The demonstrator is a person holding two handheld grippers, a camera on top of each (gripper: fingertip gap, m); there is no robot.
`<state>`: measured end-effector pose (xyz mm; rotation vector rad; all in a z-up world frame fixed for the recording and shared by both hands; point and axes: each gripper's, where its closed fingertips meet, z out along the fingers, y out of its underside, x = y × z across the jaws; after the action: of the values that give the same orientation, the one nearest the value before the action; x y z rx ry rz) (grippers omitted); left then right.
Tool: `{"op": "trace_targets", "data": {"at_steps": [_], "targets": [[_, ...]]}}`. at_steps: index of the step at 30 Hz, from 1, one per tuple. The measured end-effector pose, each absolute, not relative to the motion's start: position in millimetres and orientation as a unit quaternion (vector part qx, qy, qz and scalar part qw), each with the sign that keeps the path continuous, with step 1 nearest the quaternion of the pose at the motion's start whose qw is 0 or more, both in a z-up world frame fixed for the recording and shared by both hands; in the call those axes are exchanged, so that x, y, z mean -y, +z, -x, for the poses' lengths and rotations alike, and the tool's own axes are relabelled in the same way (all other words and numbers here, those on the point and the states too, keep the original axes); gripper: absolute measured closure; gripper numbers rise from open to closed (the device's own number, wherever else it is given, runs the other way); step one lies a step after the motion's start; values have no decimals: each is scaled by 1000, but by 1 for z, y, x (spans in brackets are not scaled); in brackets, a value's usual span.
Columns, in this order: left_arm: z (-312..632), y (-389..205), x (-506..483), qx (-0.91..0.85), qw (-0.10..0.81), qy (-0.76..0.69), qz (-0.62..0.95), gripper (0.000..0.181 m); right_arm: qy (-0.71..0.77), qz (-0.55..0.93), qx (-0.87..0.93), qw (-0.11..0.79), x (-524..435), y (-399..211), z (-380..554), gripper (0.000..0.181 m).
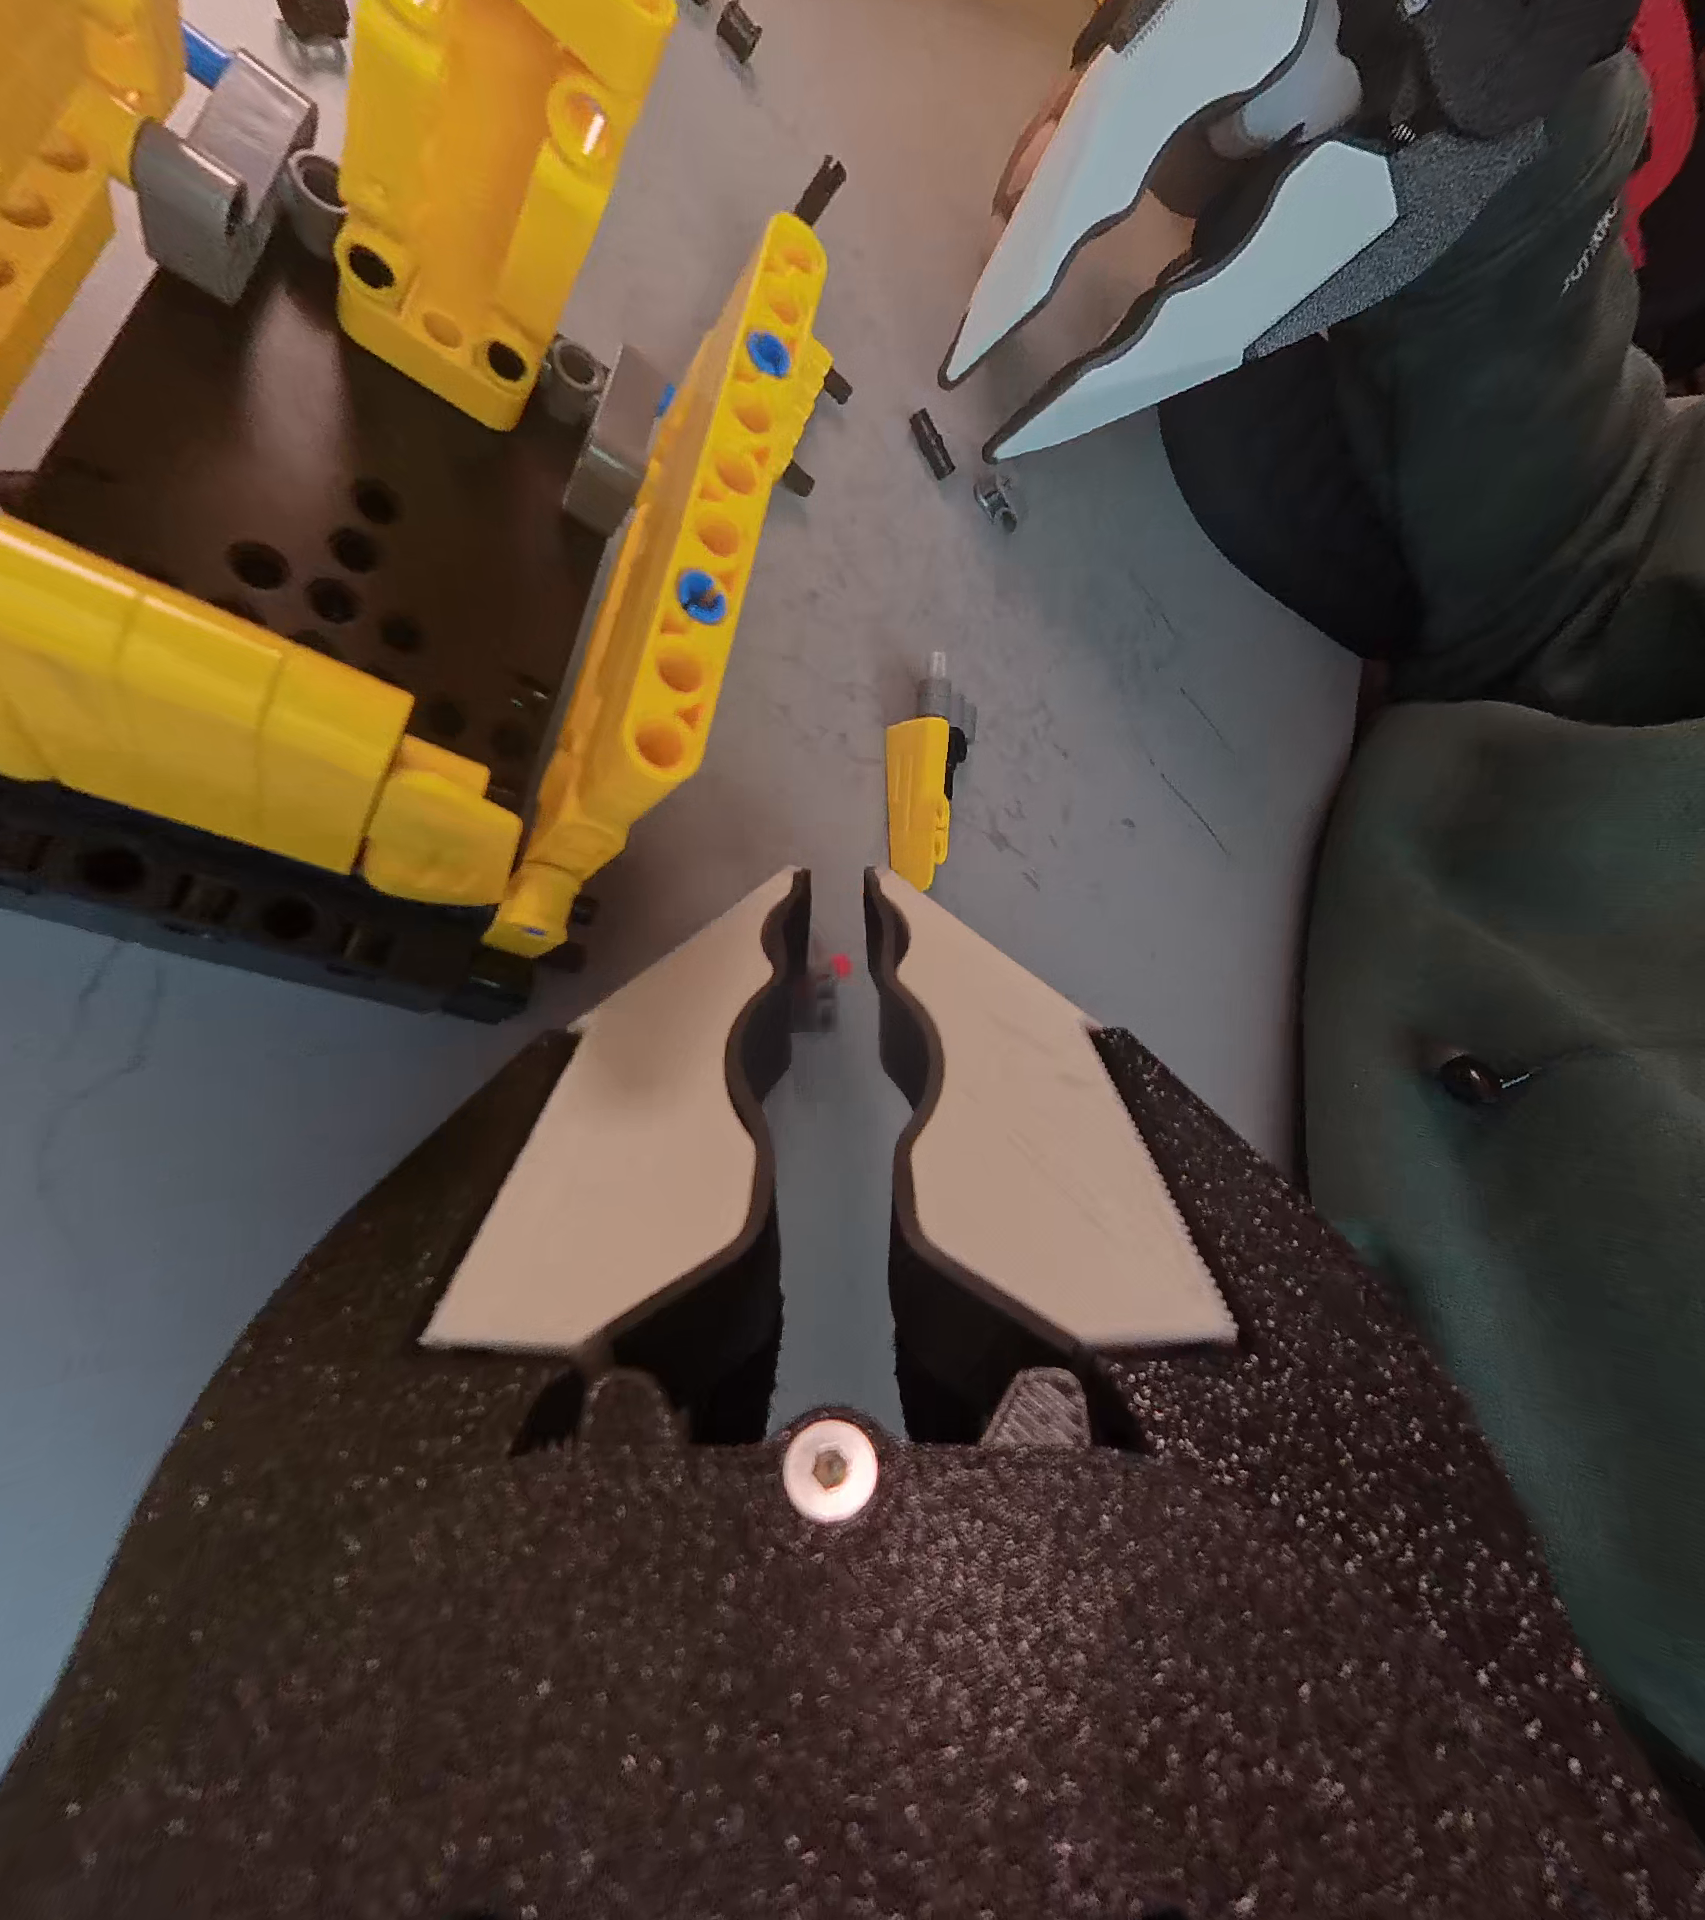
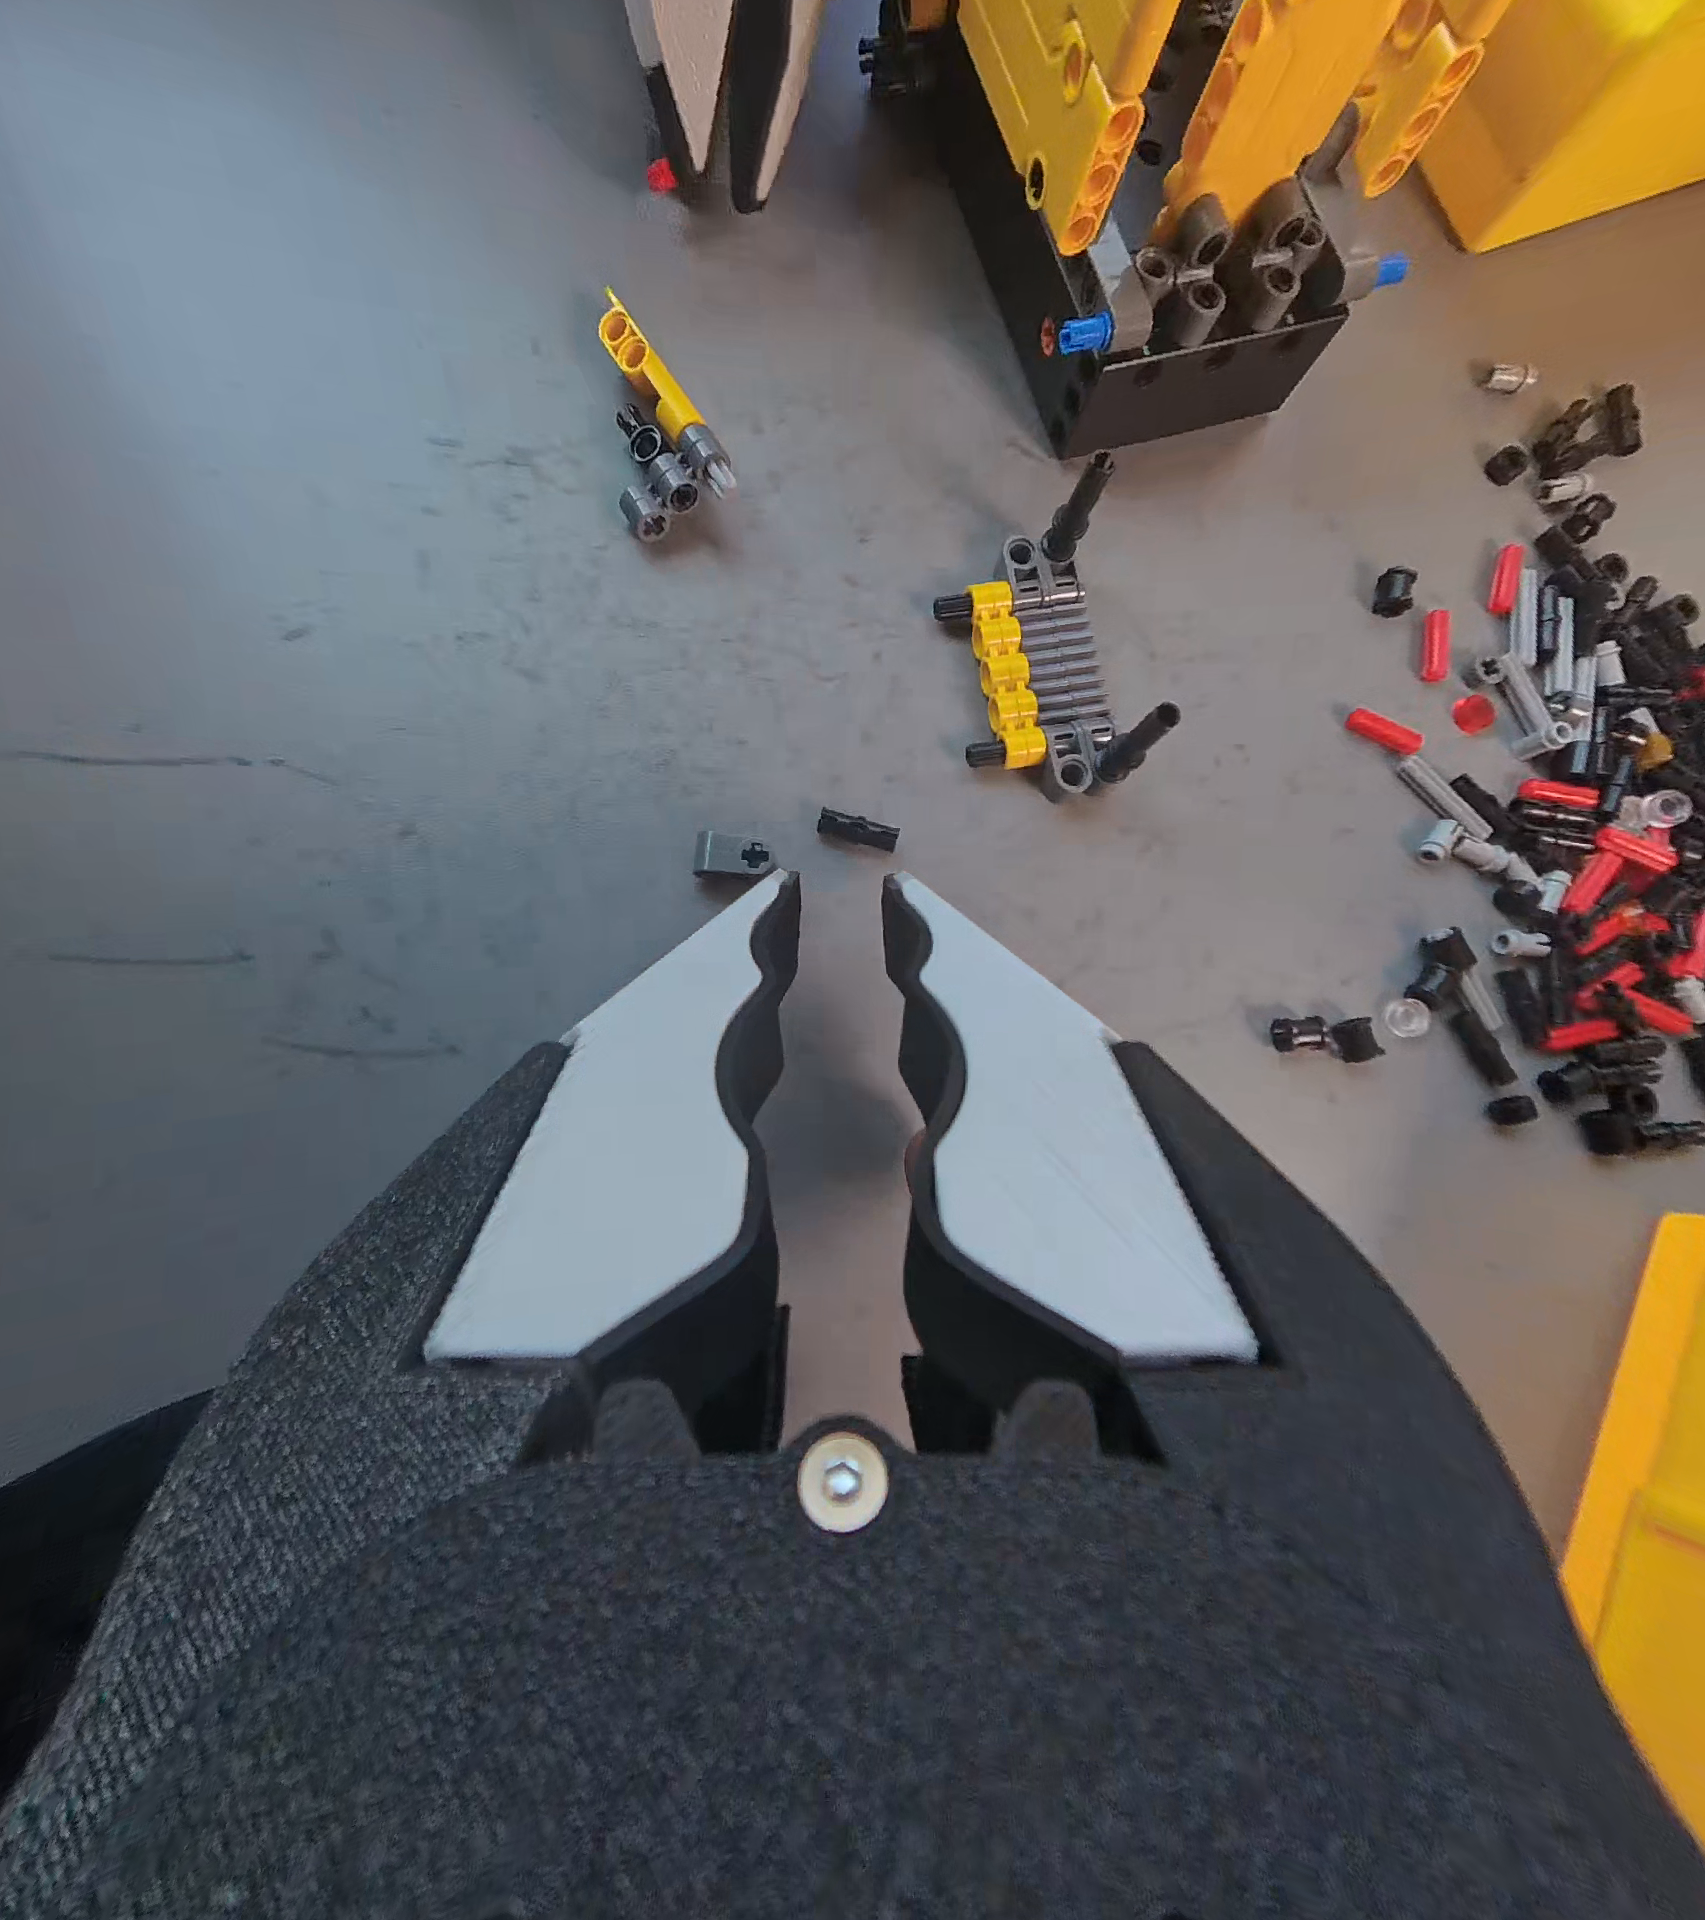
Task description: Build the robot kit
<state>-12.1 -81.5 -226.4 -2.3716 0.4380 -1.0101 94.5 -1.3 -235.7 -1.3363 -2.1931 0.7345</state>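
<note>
Two grippers work over a grey table (image 2: 204, 623). The left gripper (image 1: 837, 883) has its jaws slightly parted around a small grey piece with a red tip (image 1: 824, 987); whether it grips is unclear. The right gripper (image 2: 840, 883) is open and empty, just short of one grey connector (image 2: 734, 857) and one black pin (image 2: 858, 828). A yellow-and-black brick model (image 1: 308, 582) sits left. Only the right view shows the loose pile of red, black and grey pins (image 2: 1606, 831) and the yellow-and-grey subassembly (image 2: 1040, 665).

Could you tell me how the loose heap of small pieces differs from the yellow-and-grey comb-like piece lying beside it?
The heap is many separate red, black and grey pins, scattered. The comb-like piece is one joined assembly: yellow links, grey bars, black pins sticking out. Both lie on the grey table.
</note>
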Motion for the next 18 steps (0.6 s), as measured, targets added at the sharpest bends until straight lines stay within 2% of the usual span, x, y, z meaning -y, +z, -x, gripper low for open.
{"op": "trace_targets", "data": {"at_steps": [3,10,14,18], "targets": [[14,-218,74,-177,298,-355,868,166,266,488,796,238,-1,-235,-94,167],[4,-158,54,-194,479,-368,773,161,278,481,790,259,-4,-235,-84,166],[-9,-152,53,-215,514,-357,750,158,282,480,796,237,1,-239,-83,165],[-17,-159,52,-229,512,-347,752,156,279,479,800,229,2,-239,-82,168]]}}
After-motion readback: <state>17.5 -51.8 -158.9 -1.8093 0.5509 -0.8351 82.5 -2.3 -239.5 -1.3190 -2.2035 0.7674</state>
